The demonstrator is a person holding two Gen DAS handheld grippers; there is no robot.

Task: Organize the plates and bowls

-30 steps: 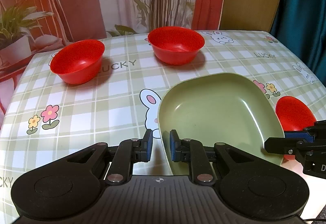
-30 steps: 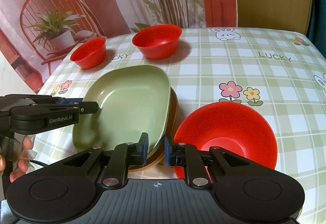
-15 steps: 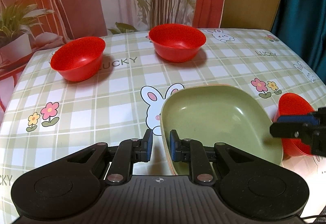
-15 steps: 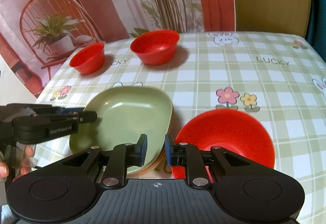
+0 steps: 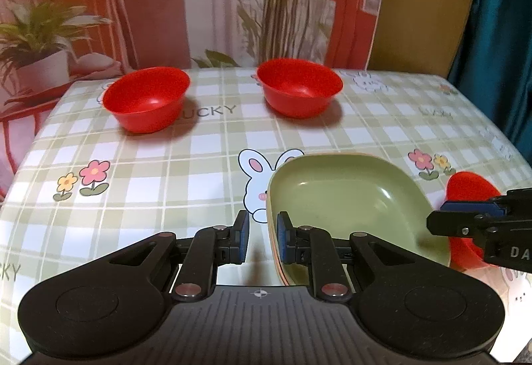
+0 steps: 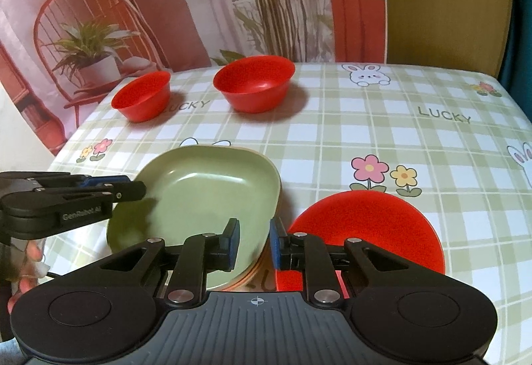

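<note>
A green square plate point(image 5: 349, 195) lies on a stack of orange-edged plates on the checked tablecloth; it also shows in the right wrist view point(image 6: 206, 195). My left gripper point(image 5: 262, 240) is open, its fingers either side of the plate's near-left rim. My right gripper point(image 6: 253, 242) is open at the stack's right edge, its right finger at the rim of a red bowl point(image 6: 369, 232). That bowl shows at the right in the left wrist view point(image 5: 468, 195). Two more red bowls stand at the back: a small one point(image 5: 146, 102) point(image 6: 143, 95) and a larger one point(image 5: 299, 85) point(image 6: 254, 85).
The table point(image 5: 199, 145) ends at a printed backdrop behind and drops off on the left. A dark teal curtain point(image 5: 498, 32) hangs at the right. The person's hand point(image 6: 30, 258) shows under the left gripper.
The green plate has come down from a tilted, lifted pose to lie flat on the stack. Both grippers have drawn back a little and their jaws stand slightly wider.
</note>
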